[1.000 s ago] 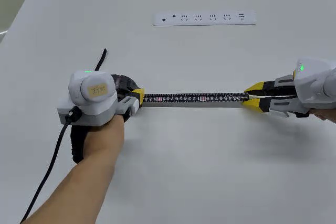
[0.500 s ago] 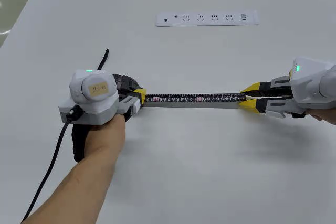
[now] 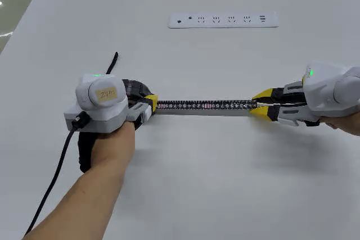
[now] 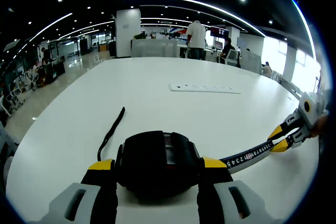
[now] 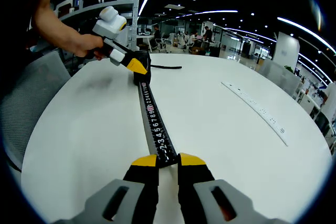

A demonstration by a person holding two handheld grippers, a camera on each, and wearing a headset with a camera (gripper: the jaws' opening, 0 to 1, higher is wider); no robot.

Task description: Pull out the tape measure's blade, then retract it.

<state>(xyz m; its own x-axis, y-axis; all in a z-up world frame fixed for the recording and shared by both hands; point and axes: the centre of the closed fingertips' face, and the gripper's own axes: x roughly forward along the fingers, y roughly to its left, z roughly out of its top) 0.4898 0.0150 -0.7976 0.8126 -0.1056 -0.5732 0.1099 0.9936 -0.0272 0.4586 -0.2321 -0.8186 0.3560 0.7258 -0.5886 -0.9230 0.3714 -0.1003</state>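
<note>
so the tape measure case (image 4: pixel 157 156) sits on the white table (image 3: pixel 202 184) w/ its blade (image 3: pixel 205 105) pulled out flat across the top, numbers facing up. the left gripper (image 3: pixel 146 108) has its jaws spread wide around the case, yellow tips pressed on both sides, so it's clamped. the right gripper (image 5: pixel 168 160) is nearly closed, tips pinching the blade's far end, only a thin gap btw them. a black strap (image 4: pixel 112 129) trails behind the case. a power strip (image 3: pixel 223 19) lies well apart, further back.
</note>
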